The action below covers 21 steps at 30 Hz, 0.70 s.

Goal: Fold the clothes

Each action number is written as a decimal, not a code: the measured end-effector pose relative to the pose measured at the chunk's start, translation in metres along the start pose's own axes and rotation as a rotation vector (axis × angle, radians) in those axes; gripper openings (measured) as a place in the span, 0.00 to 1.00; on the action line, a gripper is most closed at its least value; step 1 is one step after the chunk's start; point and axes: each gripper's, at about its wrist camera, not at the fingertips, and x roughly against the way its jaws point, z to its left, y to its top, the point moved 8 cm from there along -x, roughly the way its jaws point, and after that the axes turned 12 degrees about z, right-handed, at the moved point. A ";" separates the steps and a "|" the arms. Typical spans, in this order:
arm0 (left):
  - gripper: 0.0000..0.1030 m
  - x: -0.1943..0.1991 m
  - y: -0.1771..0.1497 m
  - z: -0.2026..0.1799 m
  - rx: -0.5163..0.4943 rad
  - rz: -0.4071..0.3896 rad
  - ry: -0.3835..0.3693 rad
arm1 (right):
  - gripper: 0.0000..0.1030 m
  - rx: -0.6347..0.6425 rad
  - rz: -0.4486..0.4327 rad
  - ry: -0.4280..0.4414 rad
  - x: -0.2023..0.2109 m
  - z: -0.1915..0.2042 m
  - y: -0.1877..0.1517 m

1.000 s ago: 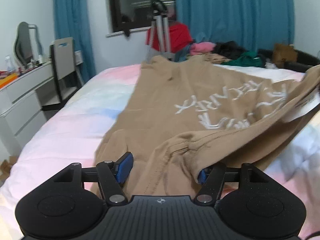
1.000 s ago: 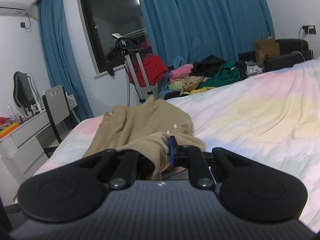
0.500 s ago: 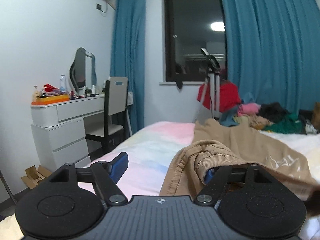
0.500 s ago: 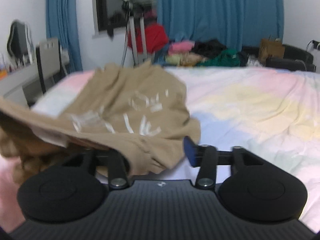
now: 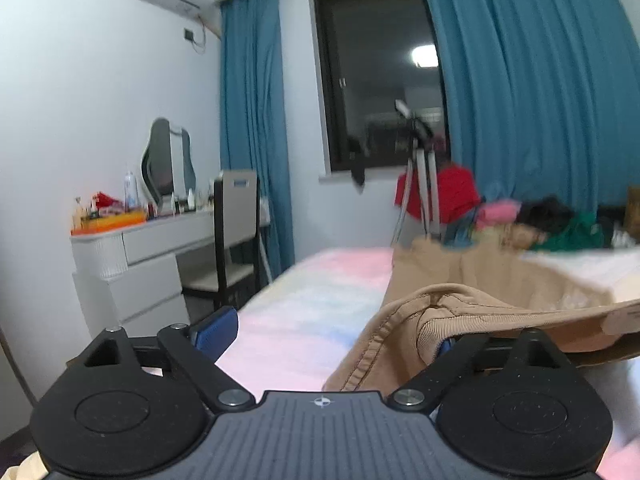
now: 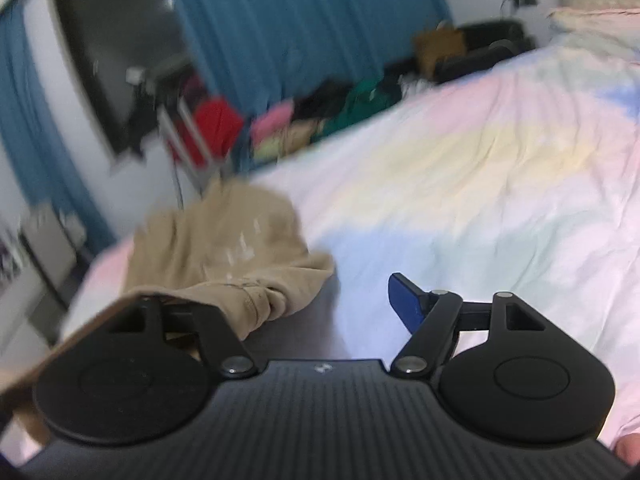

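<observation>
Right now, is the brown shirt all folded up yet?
Not yet. The tan cotton sweatshirt with white lettering lies bunched on the pastel bedspread, partly doubled over. Both tongs, left and right, have just been opening; cloth drapes over one finger of each, not clamped. Smoothing and the remaining folds are left.

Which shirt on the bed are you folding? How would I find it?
Look at the big bed with the pastel rainbow sheet. Near its foot lies one bunched tan shirt with white letters. The heap of clothes beyond the bed is pink, green and black; only this shirt is tan and alone.
</observation>
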 end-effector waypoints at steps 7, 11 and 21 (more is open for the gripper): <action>0.91 0.041 0.116 0.018 0.153 -0.141 -0.027 | 0.70 0.048 -0.202 0.092 0.075 0.067 0.100; 0.91 0.069 0.202 0.034 0.187 -0.238 -0.021 | 0.70 0.137 -0.317 0.142 0.137 0.107 0.162; 0.97 0.175 0.389 0.080 0.171 -0.380 -0.040 | 0.70 0.265 -0.565 0.227 0.309 0.176 0.269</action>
